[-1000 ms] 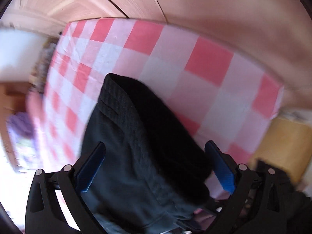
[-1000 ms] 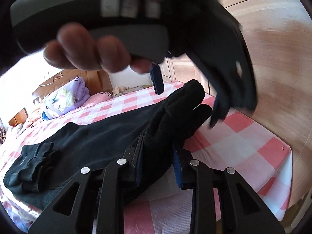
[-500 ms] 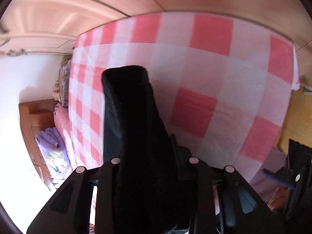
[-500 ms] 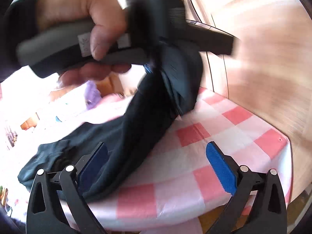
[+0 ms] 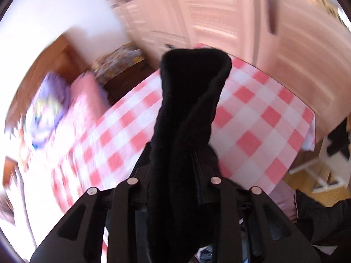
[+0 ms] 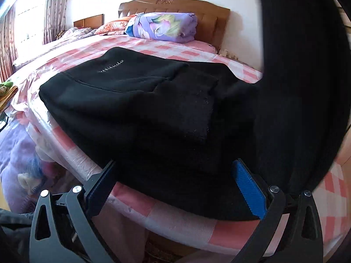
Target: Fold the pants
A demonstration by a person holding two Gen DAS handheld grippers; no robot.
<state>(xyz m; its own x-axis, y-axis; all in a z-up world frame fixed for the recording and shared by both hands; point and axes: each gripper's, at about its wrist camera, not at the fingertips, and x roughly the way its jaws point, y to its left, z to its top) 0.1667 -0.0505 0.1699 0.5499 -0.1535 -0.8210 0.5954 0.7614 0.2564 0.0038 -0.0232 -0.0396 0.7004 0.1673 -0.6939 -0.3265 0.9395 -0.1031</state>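
Black pants (image 6: 136,100) lie across the near edge of the bed, waist part with small white lettering to the left. My left gripper (image 5: 175,175) is shut on the leg end of the pants (image 5: 188,109) and holds it up above the bed; the cloth stands out past the jaws. That lifted leg hangs as a dark band (image 6: 302,76) at the right of the right wrist view. My right gripper (image 6: 175,186) is open and empty, its jaws on either side of the pants' near edge at the bed's rim.
The bed has a pink-and-white checked sheet (image 5: 252,118) under a clear plastic cover (image 6: 72,153). A folded purple floral quilt (image 6: 162,27) lies by the wooden headboard (image 6: 175,4). Wooden wardrobe doors (image 5: 241,17) stand beyond the bed. Bedding is heaped on the floor (image 6: 17,157) at the left.
My left gripper closed on the leg end and raised it. My right gripper let go of the cloth, opened and swung left toward the waist part on the bed.
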